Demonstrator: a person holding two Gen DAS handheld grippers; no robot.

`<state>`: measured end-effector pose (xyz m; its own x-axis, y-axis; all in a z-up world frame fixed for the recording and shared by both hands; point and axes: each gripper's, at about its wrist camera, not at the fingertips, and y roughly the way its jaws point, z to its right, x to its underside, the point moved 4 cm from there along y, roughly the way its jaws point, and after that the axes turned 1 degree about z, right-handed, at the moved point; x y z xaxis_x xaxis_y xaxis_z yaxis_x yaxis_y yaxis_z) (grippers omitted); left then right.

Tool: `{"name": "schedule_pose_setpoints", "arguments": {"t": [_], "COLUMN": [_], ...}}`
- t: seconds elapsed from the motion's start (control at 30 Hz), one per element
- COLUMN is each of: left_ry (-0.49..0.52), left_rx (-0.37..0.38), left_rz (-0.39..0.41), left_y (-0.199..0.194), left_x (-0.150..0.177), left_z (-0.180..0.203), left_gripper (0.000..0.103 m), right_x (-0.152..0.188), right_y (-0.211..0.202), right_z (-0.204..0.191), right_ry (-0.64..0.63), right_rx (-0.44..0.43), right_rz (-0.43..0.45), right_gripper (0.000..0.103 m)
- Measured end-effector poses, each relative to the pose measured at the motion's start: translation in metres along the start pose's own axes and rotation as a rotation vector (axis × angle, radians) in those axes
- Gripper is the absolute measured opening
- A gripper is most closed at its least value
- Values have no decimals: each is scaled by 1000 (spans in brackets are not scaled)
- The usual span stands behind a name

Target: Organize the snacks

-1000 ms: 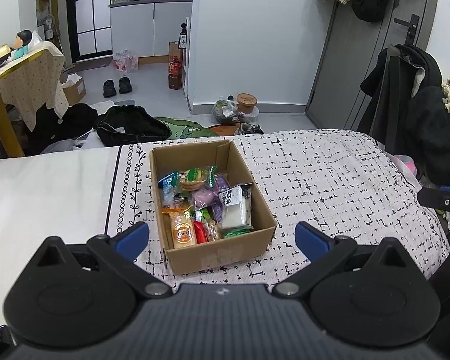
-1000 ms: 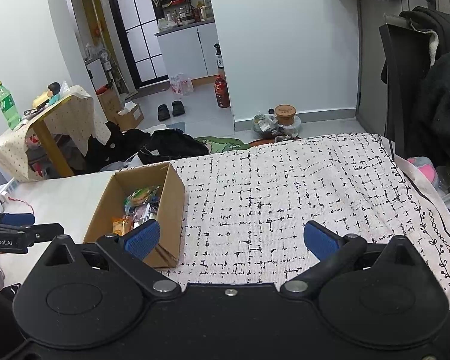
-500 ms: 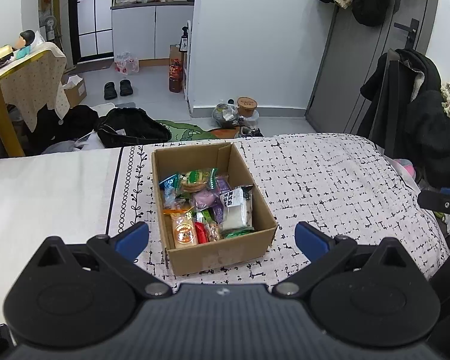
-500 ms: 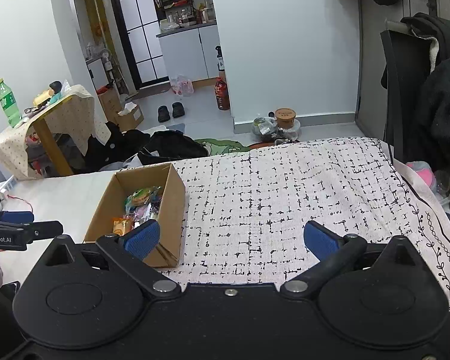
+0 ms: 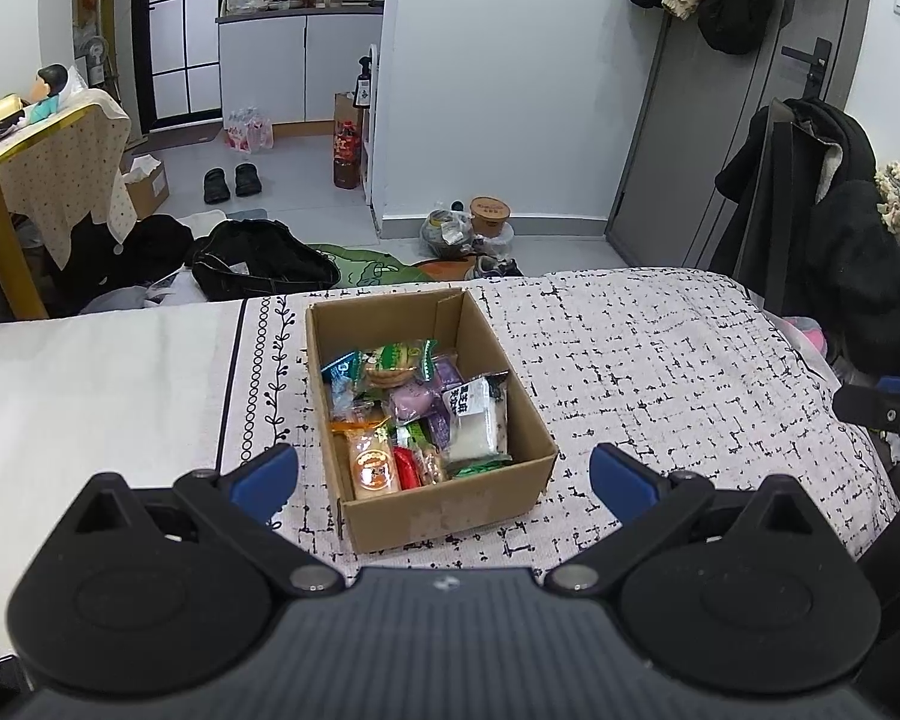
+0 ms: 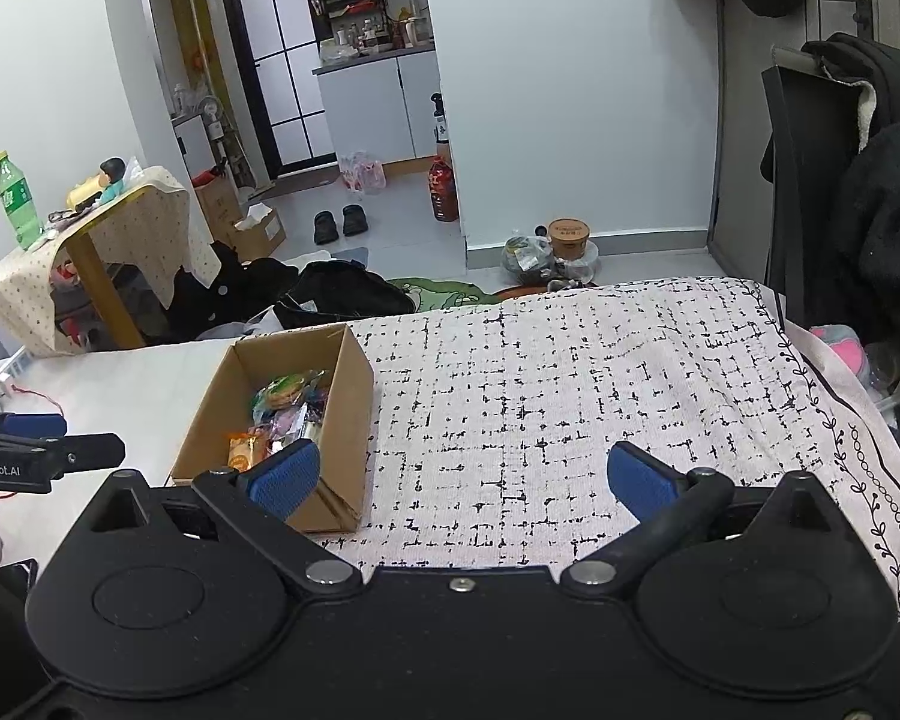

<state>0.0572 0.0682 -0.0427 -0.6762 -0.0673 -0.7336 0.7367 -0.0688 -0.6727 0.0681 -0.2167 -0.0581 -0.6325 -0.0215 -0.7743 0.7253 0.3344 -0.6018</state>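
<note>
Both your grippers hover spread and empty: left gripper (image 5: 444, 474) facing the snack-filled box (image 5: 444, 510); right gripper (image 6: 462, 474) above the bed (image 6: 570, 390).

Cardboard box (image 5: 450, 513): matt brown corrugated paperboard, at my twelve o'clock. Snack packets (image 5: 414, 414) inside: glossy plastic film. Bedspread (image 6: 570, 396): woven cloth, matt, slightly rough. My left gripper (image 5: 444, 474): matt black plastic, pads (image 5: 615, 474) of textured blue rubber, bright metal pivot screws.
</note>
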Motion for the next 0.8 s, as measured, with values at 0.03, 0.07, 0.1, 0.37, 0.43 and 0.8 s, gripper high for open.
{"name": "schedule_pose_setpoints", "arguments": {"t": [0.03,0.07,0.1,0.37,0.43,0.8], "left_ry": [0,0,0,-1,-4,21], "left_rx": [0,1,2,4,1,-1], "left_rz": [0,0,0,-1,-1,-24], "left_y": [0,0,0,1,1,6], "left_x": [0,0,0,2,2,1], "left_z": [-1,-1,-1,-1,-1,7], "left_gripper": [103,103,103,103,103,103], "right_x": [0,0,0,1,1,4], "right_y": [0,0,0,2,3,7], "right_z": [0,0,0,0,0,9], "right_ry": [1,2,1,1,-1,25], "right_rx": [-1,-2,-1,1,-1,-11], "right_rz": [0,1,2,-3,-4,-17], "right_gripper": [103,103,103,103,103,103]}}
